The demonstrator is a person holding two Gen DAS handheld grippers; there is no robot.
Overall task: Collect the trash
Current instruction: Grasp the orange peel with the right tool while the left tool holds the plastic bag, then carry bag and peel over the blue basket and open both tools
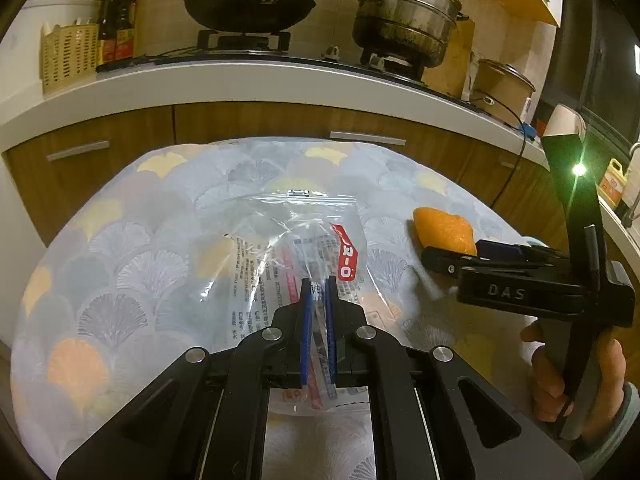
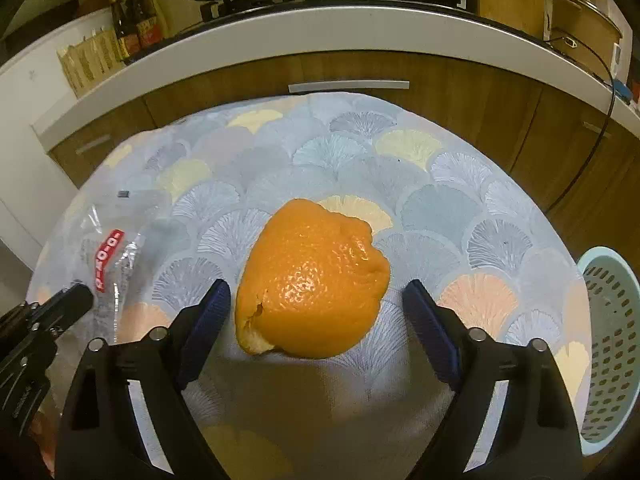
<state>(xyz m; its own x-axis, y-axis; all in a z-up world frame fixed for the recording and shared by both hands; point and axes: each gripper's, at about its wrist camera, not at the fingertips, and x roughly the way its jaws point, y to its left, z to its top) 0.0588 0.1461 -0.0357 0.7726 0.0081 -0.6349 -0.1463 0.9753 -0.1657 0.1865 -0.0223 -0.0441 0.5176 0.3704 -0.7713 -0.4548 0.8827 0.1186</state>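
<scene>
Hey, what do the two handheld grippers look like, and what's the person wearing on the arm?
Both the left gripper and right gripper are matte black linkage frames with silver rivets and ribbed blue finger pads. From the left wrist view, the right one shows embossed "DAS" lettering and a glowing green light. A grey-blue sleeve cuff shows.

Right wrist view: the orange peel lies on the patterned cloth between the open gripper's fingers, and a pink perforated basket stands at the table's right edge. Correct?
Not quite: the basket is pale blue, not pink, as the right wrist view shows. The rest holds: the orange peel lies on the patterned cloth between the fingers of the open right gripper, and the basket stands at the table's right edge.
</scene>
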